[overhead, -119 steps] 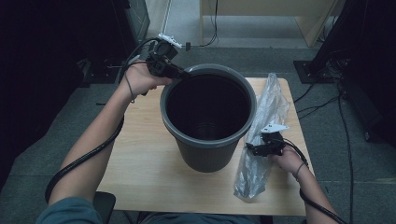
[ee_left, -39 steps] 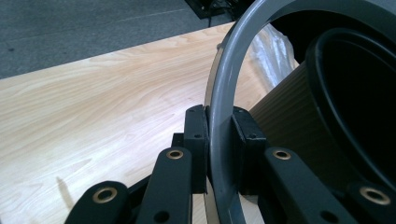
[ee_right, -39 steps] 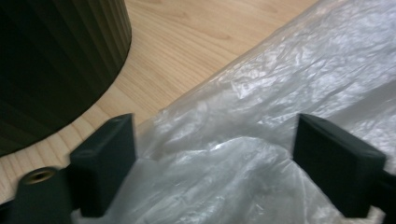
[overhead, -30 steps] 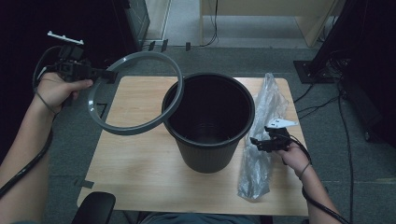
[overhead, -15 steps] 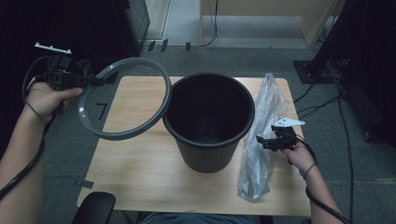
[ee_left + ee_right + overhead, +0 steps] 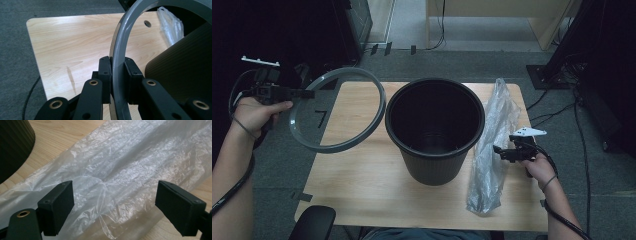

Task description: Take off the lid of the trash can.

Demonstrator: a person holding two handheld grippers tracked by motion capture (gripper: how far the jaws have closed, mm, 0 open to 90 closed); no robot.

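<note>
A black ribbed bin [image 6: 434,130] stands upright in the middle of the wooden table [image 6: 362,180]. My left gripper [image 6: 307,93] is shut on the bin's grey ring [image 6: 339,107], holding it tilted in the air over the table's left edge; in the left gripper view both pads clamp the grey ring [image 6: 117,75]. A clear plastic bag [image 6: 492,145] lies stretched out to the right of the bin. My right gripper [image 6: 499,151] stands open just right of the bag; in the right gripper view its pads spread wide above the clear plastic bag [image 6: 120,182], not touching it.
Grey carpet surrounds the table. Dark equipment and cables [image 6: 562,100] stand at the back left and right. A black chair back [image 6: 314,222] sits at the table's front left corner. A small round hole [image 6: 147,23] marks the tabletop's far side.
My left hand has carried the ring off the bin's rim, leftward and somewhat lower, clear of the bin. My right gripper has drifted slightly to the right beside the bag.
</note>
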